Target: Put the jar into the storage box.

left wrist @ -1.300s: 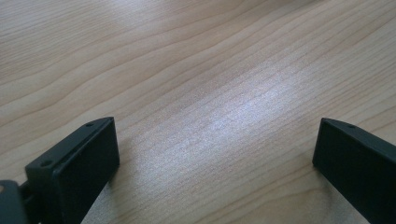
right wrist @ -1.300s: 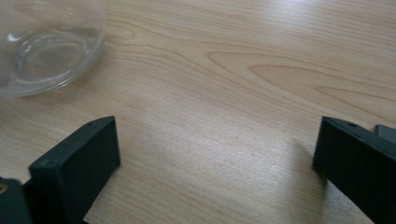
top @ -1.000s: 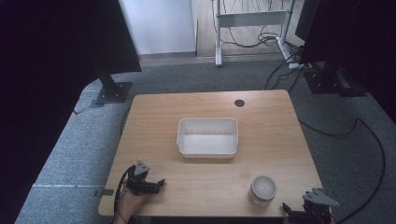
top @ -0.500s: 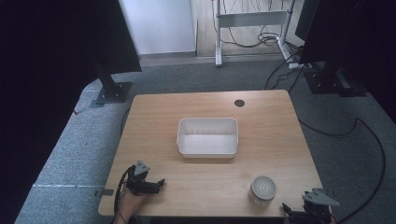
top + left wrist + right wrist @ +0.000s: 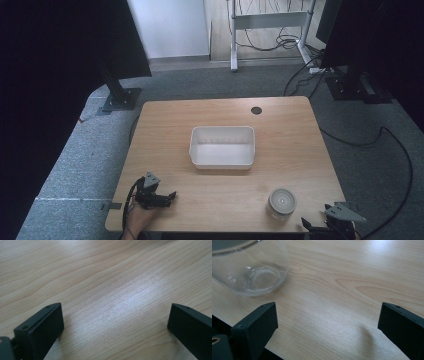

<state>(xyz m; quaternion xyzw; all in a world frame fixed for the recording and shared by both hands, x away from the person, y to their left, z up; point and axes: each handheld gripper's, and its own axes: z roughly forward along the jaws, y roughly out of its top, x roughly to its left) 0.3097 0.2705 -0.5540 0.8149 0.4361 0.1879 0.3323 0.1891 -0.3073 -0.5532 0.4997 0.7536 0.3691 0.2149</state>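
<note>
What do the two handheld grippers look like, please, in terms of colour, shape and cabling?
Both are black. The left gripper carries a grey three-cornered plate on top and trails a black cable; the right gripper has the same grey plate. Seen from each gripper view, the jaws are flat, matte black rectangular blocks with small screw holes.

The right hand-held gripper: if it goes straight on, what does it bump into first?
Probably only bare light wooden table. The right hand-held gripper is open, and the clear round glass jar stands off to one side of its line, so it would likely pass by.
</note>
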